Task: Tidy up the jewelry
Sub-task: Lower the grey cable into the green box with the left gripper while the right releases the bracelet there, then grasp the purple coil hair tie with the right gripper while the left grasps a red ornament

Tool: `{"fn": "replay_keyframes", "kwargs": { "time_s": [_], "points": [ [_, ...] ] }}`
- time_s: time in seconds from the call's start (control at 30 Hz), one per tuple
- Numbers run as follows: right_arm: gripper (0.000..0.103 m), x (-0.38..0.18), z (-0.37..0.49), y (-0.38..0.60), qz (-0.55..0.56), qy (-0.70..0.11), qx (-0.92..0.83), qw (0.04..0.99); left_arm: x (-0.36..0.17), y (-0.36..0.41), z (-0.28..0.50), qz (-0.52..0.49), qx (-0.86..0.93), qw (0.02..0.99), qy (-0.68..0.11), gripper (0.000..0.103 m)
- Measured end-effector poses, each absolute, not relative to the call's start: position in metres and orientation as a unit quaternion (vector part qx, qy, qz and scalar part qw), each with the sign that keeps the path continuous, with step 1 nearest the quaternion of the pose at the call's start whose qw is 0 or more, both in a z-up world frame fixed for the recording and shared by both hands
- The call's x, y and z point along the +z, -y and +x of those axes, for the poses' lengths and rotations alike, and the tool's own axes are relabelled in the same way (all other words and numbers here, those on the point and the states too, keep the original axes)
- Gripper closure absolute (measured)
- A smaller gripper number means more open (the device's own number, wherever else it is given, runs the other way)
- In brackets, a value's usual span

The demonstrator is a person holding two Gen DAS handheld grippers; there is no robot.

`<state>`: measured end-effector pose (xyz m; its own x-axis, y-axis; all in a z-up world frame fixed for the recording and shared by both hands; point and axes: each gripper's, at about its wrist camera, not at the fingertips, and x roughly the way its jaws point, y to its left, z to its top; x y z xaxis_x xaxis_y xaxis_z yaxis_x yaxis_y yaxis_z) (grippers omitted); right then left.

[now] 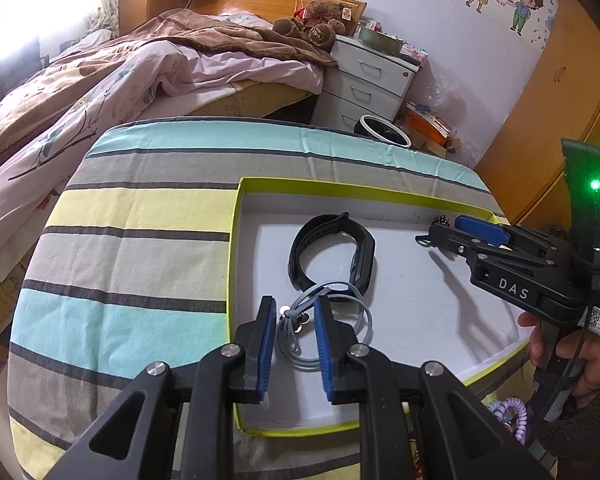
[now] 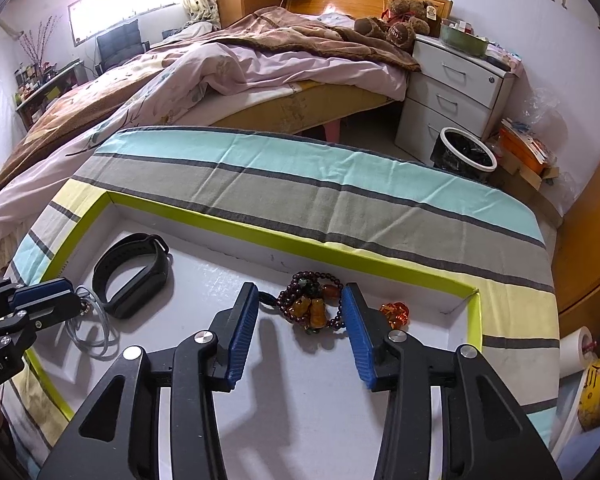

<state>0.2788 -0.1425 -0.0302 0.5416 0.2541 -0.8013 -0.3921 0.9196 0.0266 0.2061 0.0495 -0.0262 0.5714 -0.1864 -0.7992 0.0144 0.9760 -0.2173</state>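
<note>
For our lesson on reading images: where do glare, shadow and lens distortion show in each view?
Left wrist view: window glare washes out the top-left corner; the right gripper casts a dark shadow on the tray. Right wrist view: bright window overexposed; fisheye bends the striped cloth.

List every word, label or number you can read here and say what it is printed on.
"DAS": white letters on the right gripper body.
"...obot.AI", start cut off: side of the left gripper body.
QR label on the right gripper handle: too small to read.
Teddy bear foot lettering and tag: blurred.
</note>
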Motion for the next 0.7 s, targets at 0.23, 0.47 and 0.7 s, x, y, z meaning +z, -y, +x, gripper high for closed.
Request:
{"fn": "replay_keyframes", "kwargs": {
  "time_s": [0.23,0.47,0.7],
  "points": [
    [0.058,-0.011,0.263,0.148,-0.067,-0.420,0.192,0.884,-0.009,-0.050,0.189,-0.099,-0.073,0.891,-0.438,0.066],
    [0.057,0.008,0.223,0.164,-0.058,-0.401,0.203,0.892,0.007,-0.043,0.158,-0.100,-0.101,0.896,-0.422,0.059],
    [0.055,0.014,0.175,0.188,-0.041,-0.395,0.201,0.896,0.015,-0.032,0.122,-0.095,-0.118,0.899,-0.411,0.054]
  ]
}}
